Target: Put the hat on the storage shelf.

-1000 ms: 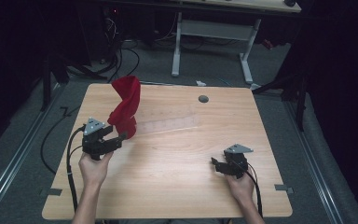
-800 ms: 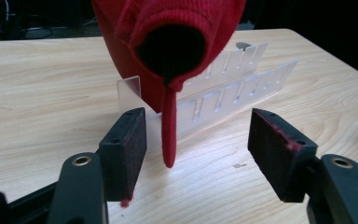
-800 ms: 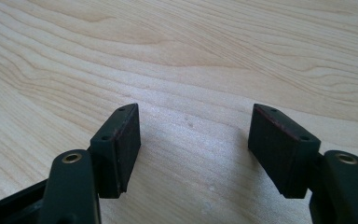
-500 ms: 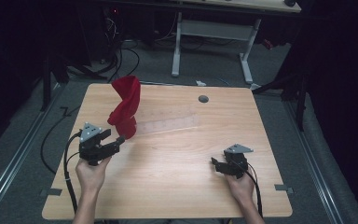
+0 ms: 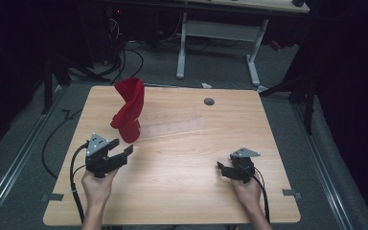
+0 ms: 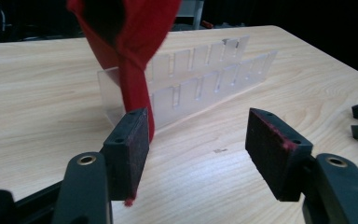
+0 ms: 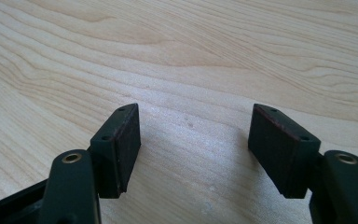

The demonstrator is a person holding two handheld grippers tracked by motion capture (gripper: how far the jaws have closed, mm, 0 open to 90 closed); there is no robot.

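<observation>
Red cloth [image 5: 128,109]: soft felt, twisted upright, draped on clear slotted plastic rack [image 5: 172,127]. Left gripper [image 5: 119,152] and right gripper [image 5: 223,170]: jaws wide apart, holding nothing.

No text, label, brand, number or sign can be read in any of the views. A tiny dark mark on the wooden table top [image 6: 220,150], seen in the left gripper view, is too small to make out as writing.
</observation>
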